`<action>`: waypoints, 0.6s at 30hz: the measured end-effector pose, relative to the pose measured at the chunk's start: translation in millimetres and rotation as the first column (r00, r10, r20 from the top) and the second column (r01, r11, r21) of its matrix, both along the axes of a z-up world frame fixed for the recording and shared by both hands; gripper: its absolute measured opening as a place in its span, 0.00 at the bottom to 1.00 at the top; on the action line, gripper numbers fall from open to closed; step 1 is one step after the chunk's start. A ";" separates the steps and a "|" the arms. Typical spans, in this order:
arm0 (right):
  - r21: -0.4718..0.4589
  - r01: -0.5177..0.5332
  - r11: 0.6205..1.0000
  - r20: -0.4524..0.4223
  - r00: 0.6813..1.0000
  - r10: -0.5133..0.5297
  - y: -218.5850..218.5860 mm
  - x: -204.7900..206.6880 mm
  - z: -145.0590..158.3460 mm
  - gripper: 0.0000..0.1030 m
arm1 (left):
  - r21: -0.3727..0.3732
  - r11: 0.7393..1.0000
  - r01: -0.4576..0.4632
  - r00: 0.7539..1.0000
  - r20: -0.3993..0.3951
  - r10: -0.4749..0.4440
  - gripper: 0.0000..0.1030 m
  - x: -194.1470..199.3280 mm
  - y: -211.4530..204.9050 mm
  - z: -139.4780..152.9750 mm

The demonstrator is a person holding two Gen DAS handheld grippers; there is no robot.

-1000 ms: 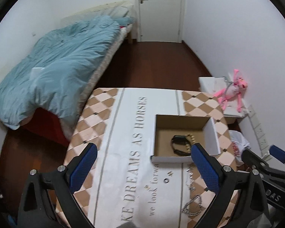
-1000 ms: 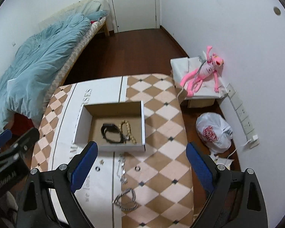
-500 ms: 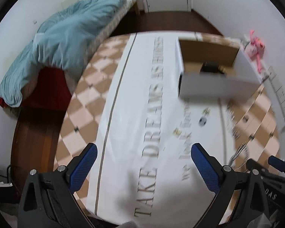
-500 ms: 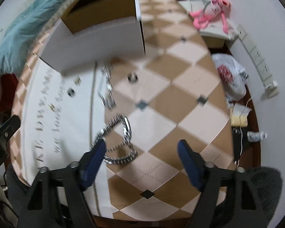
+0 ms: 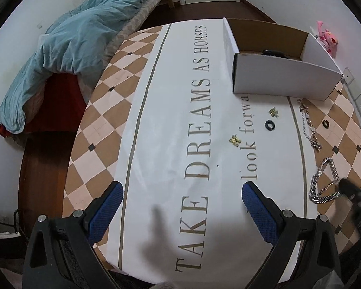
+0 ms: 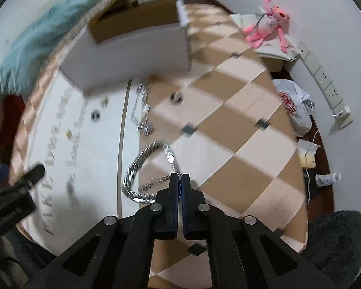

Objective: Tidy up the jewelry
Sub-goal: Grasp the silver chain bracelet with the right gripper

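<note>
My right gripper (image 6: 179, 177) is shut on the thick silver chain bracelet (image 6: 142, 166), which lies on the table at the near right; it also shows in the left wrist view (image 5: 325, 183), with the right gripper (image 5: 344, 185) at its edge. My left gripper (image 5: 180, 200) is open and empty above the white cloth. A white cardboard box (image 5: 284, 79) at the far side holds a dark band (image 5: 273, 53). A thin silver chain (image 5: 309, 125), two dark rings (image 5: 270, 125) (image 5: 326, 123) and gold earrings (image 5: 235, 141) (image 5: 274, 112) lie loose in front of the box.
The table (image 5: 101, 130) has a checkered cloth with a white lettered runner. A bed with a blue duvet (image 5: 67, 45) stands to the left. A pink plush toy (image 6: 267, 27), a plastic bag (image 6: 293, 106) and a power strip (image 6: 325, 82) are on the right by the wall.
Both grippers dropped down close to the table. My right gripper moved onto the silver chain bracelet and closed on it. My left gripper stayed open.
</note>
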State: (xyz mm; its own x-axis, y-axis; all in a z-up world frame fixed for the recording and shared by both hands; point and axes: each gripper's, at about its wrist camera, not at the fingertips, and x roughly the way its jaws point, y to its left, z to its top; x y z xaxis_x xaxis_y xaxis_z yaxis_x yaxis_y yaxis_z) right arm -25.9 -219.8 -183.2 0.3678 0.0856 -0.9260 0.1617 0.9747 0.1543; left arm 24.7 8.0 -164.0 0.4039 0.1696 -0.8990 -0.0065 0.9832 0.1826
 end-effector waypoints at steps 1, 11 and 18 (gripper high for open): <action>0.018 0.015 1.000 0.011 1.000 -0.015 -8.0 1.4 5.3 0.02 | -0.005 1.000 -0.001 1.000 0.002 0.001 0.98 1.5 -0.9 0.9; 0.092 0.118 0.989 0.009 0.993 -0.119 -63.1 36.3 14.0 0.02 | -0.213 0.975 0.061 0.996 -0.056 -0.075 0.97 33.2 -59.4 -4.5; 0.124 0.183 0.975 -0.014 0.983 -0.183 -92.0 39.1 3.6 0.02 | -0.250 0.960 0.126 0.985 -0.086 -0.152 0.95 47.4 -113.0 -20.2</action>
